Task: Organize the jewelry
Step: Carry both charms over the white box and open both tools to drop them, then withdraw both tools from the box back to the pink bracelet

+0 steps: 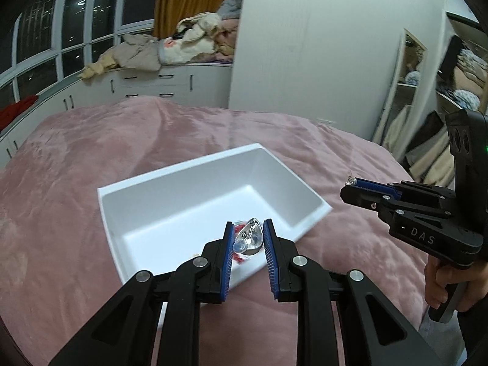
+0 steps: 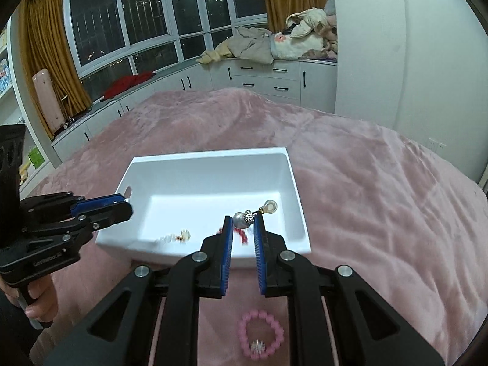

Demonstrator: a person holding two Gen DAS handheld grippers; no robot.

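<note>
left fingers: blue pads (image 1: pixel 229 245) closed on a silver teardrop earring (image 1: pixel 250 239); earring pinched between both pads, clip side up
right fingers: blue pads (image 2: pixel 227 244) clamped on a pearl earring (image 2: pixel 244 217); pearl and rhinestone bead between the tips, gold stem and clear disc poking out toward 2 o'clock
left gripper (image 1: pixel 249 238): black, over the near edge of the white box; in the right wrist view it sits at 9 o'clock (image 2: pixel 126 206), tips at the box's left rim, held by a hand (image 2: pixel 39 300)
right gripper (image 2: pixel 243 233): over the near half of the box; in the left wrist view it sits at 3 o'clock (image 1: pixel 350 184), off the box's right side, sparkly bit at its tip, hand (image 1: pixel 439 286) on the handle
white box (image 2: pixel 210 155): rectangular, open top, on the pink bedspread, centre of both views
inside box: pearl strand with gold piece (image 2: pixel 178 237) on the floor toward 8 o'clock; red item (image 2: pixel 241 234) just behind the right gripper's tips, blurred, type unclear
pink bead bracelet (image 2: pixel 260 334): on the bedspread at 6 o'clock, outside the box, partly framed by the gripper arms
pink bedspread (image 2: pixel 366 183): plush, wrinkled, covers the whole bed
background: dark windows (image 2: pixel 146 15) at 12 o'clock, mustard curtains (image 2: pixel 52 55), white drawers (image 2: pixel 265 76) with a clothes pile (image 2: pixel 274 42) on top
</note>
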